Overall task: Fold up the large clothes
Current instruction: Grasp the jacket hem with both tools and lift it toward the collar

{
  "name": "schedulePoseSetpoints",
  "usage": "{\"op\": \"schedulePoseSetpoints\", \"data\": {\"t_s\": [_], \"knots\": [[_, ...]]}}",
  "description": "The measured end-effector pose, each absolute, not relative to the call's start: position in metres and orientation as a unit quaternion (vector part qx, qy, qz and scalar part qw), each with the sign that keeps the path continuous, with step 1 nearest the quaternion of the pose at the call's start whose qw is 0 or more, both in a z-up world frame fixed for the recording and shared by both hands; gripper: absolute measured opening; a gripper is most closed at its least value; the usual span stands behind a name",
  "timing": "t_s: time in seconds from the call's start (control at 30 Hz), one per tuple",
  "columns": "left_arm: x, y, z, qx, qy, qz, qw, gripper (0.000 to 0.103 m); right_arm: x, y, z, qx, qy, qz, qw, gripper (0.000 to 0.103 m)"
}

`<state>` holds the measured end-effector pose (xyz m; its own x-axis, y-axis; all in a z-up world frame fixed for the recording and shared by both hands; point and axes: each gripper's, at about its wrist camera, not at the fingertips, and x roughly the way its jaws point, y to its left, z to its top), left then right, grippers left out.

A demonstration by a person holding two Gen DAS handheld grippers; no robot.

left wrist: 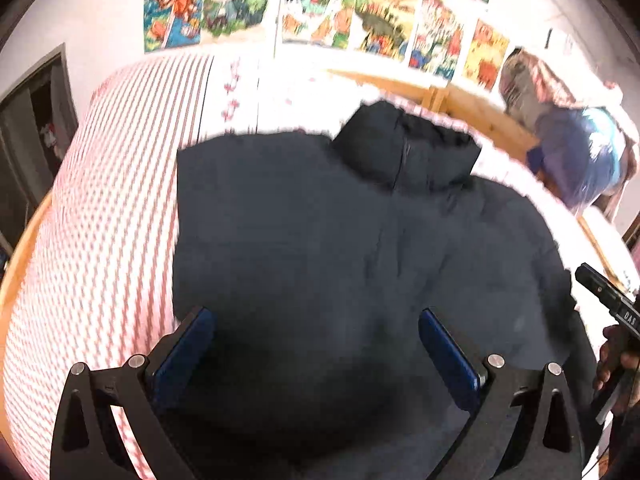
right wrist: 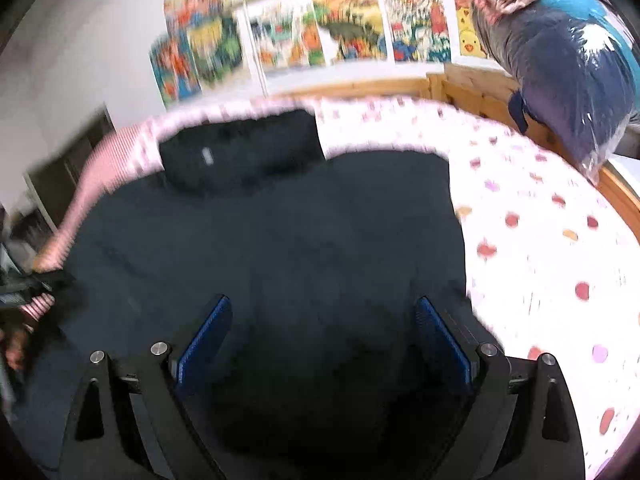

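The jacket (left wrist: 340, 248), dark and puffy, lies spread on the bed (left wrist: 104, 216), collar (left wrist: 404, 148) toward the far side near the wooden rail (left wrist: 476, 108), body reaching back to the near edge under both cameras. It sits mostly on the striped half of the sheet on its left and the dotted half (right wrist: 552, 240) on its right. No sleeve sticks out in either view, so the sides look already tucked in, leaving a broad rectangle; blur makes the seams hard to read. The left tongs (left wrist: 316, 344) hang released above the lower body of the jacket, blue pads (left wrist: 188, 352) wide apart with nothing between them but cloth below. The right tongs (right wrist: 322, 332) are likewise released, jaws spread over the hem area near the jacket's right edge, not pinching anything. At the right rim of the left view a hand (left wrist: 616, 356) holding the other tool shows. The step in hand seems to be the gap between folds: both tongs free, ready for a fresh hold. The next move likely calls for each to drop onto a hem corner, pinch through the thick padding, then carry the bottom up toward the collar together, keeping level so the bulk does not slide. Beyond the rail, posters (left wrist: 360, 12) cover the wall, and a bagged bundle (right wrist: 568, 60) rests on the rail's right end.
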<state>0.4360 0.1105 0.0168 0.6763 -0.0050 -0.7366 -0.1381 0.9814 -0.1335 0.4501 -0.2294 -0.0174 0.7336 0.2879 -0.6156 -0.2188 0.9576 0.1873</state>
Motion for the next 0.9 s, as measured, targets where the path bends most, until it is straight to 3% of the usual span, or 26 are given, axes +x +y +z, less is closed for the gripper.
{"op": "schedulePoseSetpoints", "data": {"t_s": [0.3, 0.53, 0.7, 0.77, 0.83, 0.87, 0.9], "knots": [[0.525, 0.109, 0.072, -0.06, 0.334, 0.009, 0.941, 0.103, 0.539, -0.211, 0.037, 0.041, 0.347, 0.17, 0.921, 0.091], [0.604, 0.111, 0.053, -0.096, 0.356, -0.012, 0.93, 0.099, 0.625, -0.179, 0.031, 0.025, 0.372, 0.168, 0.913, 0.09], [0.641, 0.105, 0.037, -0.095, 0.379, -0.035, 0.92, 0.071, 0.671, -0.16, 0.021, 0.021, 0.378, 0.165, 0.911, 0.08], [0.651, 0.102, 0.032, -0.093, 0.383, -0.049, 0.918, 0.062, 0.687, -0.154, 0.018, 0.016, 0.383, 0.166, 0.908, 0.068], [0.658, 0.102, 0.029, -0.098, 0.387, -0.062, 0.915, 0.045, 0.699, -0.148, 0.016, 0.019, 0.387, 0.178, 0.905, 0.066], [0.661, 0.102, 0.027, -0.105, 0.391, -0.067, 0.912, 0.029, 0.704, -0.145, 0.014, 0.019, 0.39, 0.185, 0.902, 0.064], [0.663, 0.103, 0.027, -0.111, 0.394, -0.067, 0.91, 0.021, 0.707, -0.14, 0.01, 0.017, 0.4, 0.193, 0.896, 0.062]]}}
